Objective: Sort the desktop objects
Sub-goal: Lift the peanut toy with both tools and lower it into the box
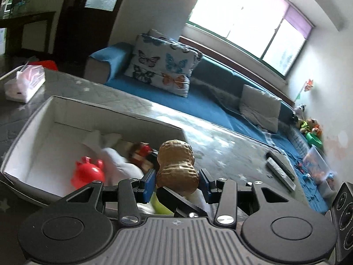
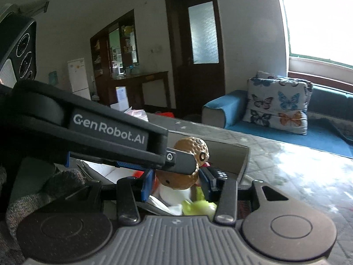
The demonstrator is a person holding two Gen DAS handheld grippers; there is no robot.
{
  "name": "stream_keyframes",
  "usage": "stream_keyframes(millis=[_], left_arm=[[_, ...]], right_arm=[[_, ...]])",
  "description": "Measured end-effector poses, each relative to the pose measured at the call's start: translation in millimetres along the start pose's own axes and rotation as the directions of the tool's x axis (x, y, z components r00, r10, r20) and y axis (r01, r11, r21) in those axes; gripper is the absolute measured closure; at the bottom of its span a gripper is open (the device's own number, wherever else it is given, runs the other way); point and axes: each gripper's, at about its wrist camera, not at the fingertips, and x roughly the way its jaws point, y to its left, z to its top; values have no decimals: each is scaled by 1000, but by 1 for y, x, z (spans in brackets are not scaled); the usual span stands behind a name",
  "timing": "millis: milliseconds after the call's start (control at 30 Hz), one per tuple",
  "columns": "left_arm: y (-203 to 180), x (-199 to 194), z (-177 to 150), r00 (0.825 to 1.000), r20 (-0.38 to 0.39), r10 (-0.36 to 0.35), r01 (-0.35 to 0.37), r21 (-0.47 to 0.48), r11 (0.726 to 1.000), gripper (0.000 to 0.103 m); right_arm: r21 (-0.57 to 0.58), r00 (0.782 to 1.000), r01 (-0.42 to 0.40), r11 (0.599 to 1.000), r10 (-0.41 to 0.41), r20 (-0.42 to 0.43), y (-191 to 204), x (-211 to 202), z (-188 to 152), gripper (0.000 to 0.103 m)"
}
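In the left wrist view, the left gripper (image 1: 176, 180) has its blue pads (image 1: 150, 182) at nine and three o'clock of a tan peanut toy (image 1: 176, 165). The nine o'clock pad touches the toy's lower lobe, while a thin gap seems to show at the three o'clock pad, so I cannot tell whether this gripper is clamped. The toy stands roughly upright, long axis toward twelve o'clock, above the near corner of a white cardboard box (image 1: 44, 114) that spreads toward ten o'clock and holds a red toy (image 1: 88, 172) and crumpled white paper (image 1: 119, 161). In the right wrist view, the right gripper (image 2: 176, 182) frames the same peanut toy (image 2: 189, 152), with the left gripper's finger (image 2: 176, 158) crossing it from nine o'clock; the right jaws look spread, with a gap on each side. A yellow-green object (image 2: 198, 205) lies under it at six o'clock. Both grippers meet at the toy, and the box lies directly below, so a release should drop it inside.
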Motion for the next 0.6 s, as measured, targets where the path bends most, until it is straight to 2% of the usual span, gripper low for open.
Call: stream_keyframes(millis=[267,600], left_arm=[[37,24,4,999,-40,10,-12,-56,998,57],[57,38,-6,996,-87,-13,3,-108,994,57]], right_arm=[[6,998,-27,1000,27,-55,7,37,-6,59],[21,992,-52,998,54,-112,7,49,-21,58]])
